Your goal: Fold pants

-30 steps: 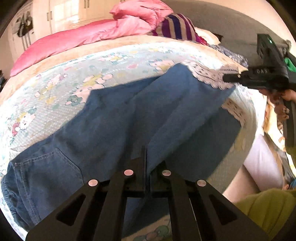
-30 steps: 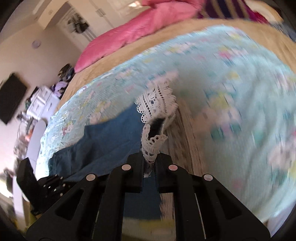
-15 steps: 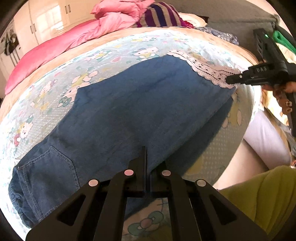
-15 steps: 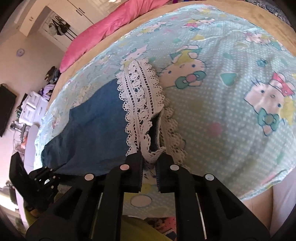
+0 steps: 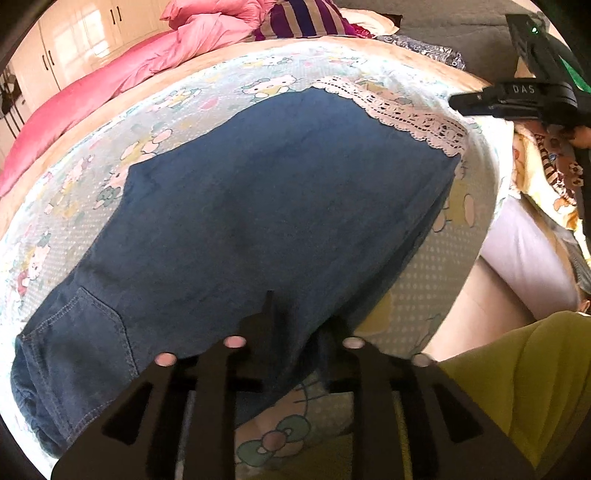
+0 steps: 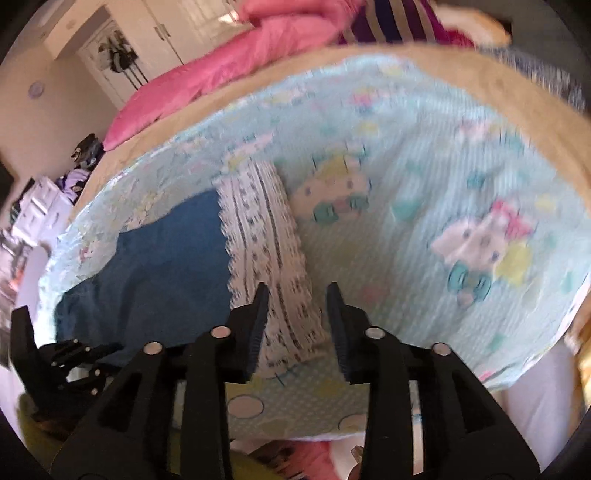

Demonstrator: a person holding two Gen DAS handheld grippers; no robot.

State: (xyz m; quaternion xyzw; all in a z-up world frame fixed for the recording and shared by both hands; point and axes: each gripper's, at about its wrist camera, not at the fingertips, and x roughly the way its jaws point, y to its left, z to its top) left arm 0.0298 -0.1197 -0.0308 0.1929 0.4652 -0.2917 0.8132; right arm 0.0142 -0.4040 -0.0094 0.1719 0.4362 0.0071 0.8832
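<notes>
Blue denim pants [image 5: 258, 206] lie flat on the patterned bedspread [image 5: 207, 85], folded lengthwise, with a back pocket [image 5: 77, 332] at lower left and a white lace hem [image 5: 406, 114] at upper right. My left gripper [image 5: 295, 317] is open, its fingers apart over the pants' near edge, holding nothing. My right gripper [image 6: 295, 291] is open just above the lace hem [image 6: 266, 236], with the denim [image 6: 166, 266] to its left. The right gripper also shows at the right in the left wrist view [image 5: 513, 99]. The left gripper also shows at lower left in the right wrist view [image 6: 66, 362].
A pink duvet [image 5: 110, 77] and a striped pillow [image 5: 303, 22] lie at the head of the bed. The bed's near edge [image 5: 472, 236] drops off to the right. A person's yellow-green clothing [image 5: 517, 376] is at lower right. Wardrobes [image 6: 155, 40] stand behind.
Both grippers have opened and let go of the pants. The pants now lie flat on the bed. The right gripper has drawn back from the lace hem.
</notes>
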